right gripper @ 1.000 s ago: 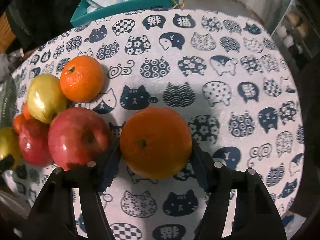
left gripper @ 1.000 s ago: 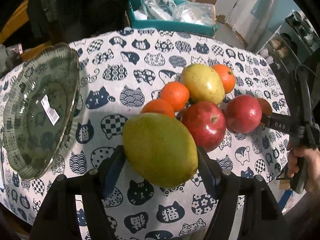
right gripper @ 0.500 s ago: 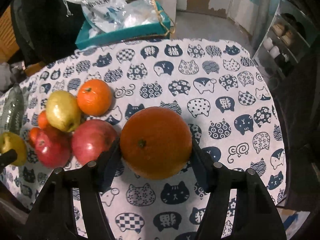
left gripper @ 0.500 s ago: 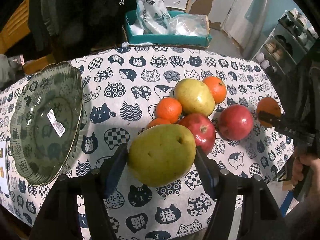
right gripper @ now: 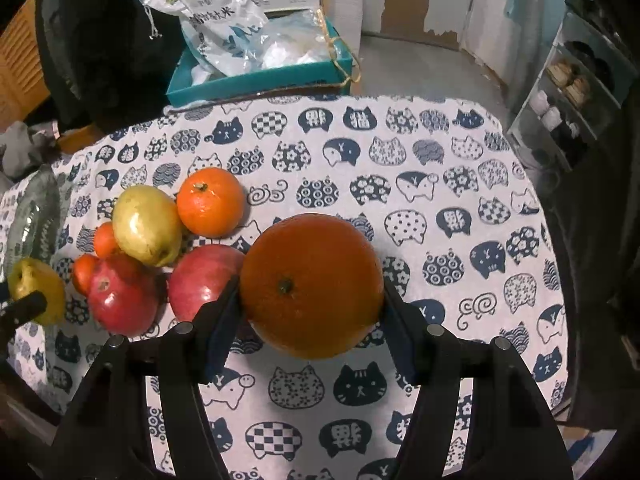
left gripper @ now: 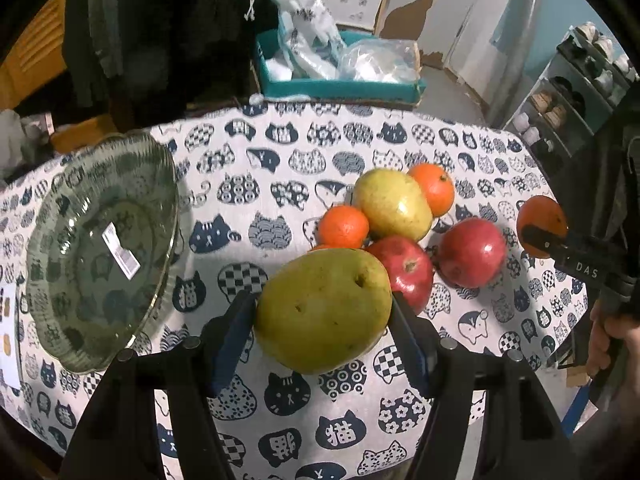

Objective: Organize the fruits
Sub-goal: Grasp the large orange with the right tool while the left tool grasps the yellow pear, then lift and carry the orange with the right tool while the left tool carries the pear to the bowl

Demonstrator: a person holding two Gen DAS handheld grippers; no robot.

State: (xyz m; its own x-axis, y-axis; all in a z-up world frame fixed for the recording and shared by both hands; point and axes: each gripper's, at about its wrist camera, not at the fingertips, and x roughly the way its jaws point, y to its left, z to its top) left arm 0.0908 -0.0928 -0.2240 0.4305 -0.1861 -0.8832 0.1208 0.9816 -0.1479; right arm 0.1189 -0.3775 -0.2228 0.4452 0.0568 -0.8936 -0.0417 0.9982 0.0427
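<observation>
1. Both views are dim and warm; the far room is darker than the tablecloth.
2. Light falls from above, leaving soft shadows on the cloth under the held fruit.
3. Small glare spots sit on the red apple and glass plate.
4. Fisheye bending curves the table edges; the corners are black.
5. Focus is fairly sharp, slightly grainy.

Counter covered by cat-print cloth; teal box behind it; shelving unit at right; wall paint peeling.

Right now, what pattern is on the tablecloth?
The tablecloth is white with navy cat-head motifs, clearest in the right wrist view.
</observation>
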